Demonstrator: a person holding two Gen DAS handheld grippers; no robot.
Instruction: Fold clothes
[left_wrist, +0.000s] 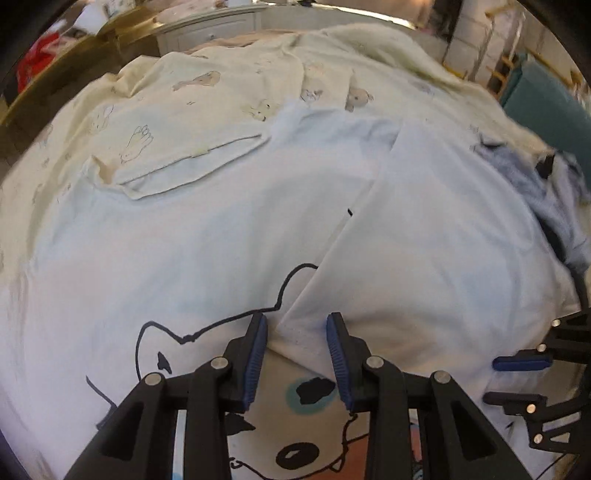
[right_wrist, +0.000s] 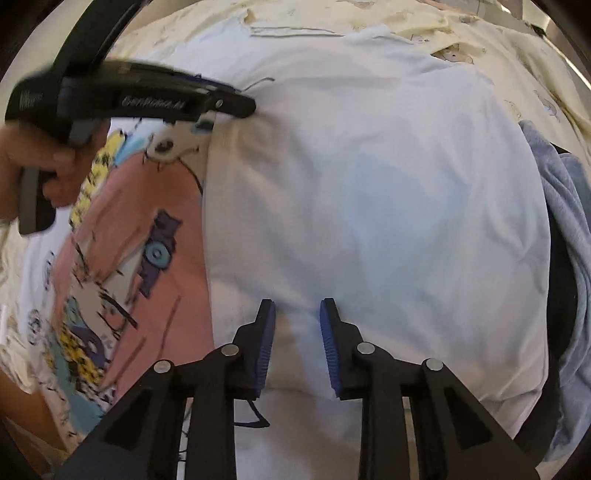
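White T-shirt (left_wrist: 207, 236) was seen spread flat on a bed, over a cream sheet (left_wrist: 177, 99) printed with small animals. One side of the shirt had been folded inward, so that a plain panel (right_wrist: 369, 192) covered part of the cartoon print (right_wrist: 140, 229) (pink, yellow and blue, with dark outlines). The left claw (left_wrist: 295, 354) was held just above the lower edge of that folded panel, its blue-padded jaws apart and nothing clamped between them. The right claw (right_wrist: 297, 343) was likewise held with its jaws apart over the plain panel, with no cloth pinched. A hand (right_wrist: 33, 162) could be seen gripping the handle of the left claw in the right wrist view. A blue garment (right_wrist: 565, 229) lay bunched just beside the shirt's folded side. A white drawer unit (left_wrist: 210, 29) stood beyond the bed.
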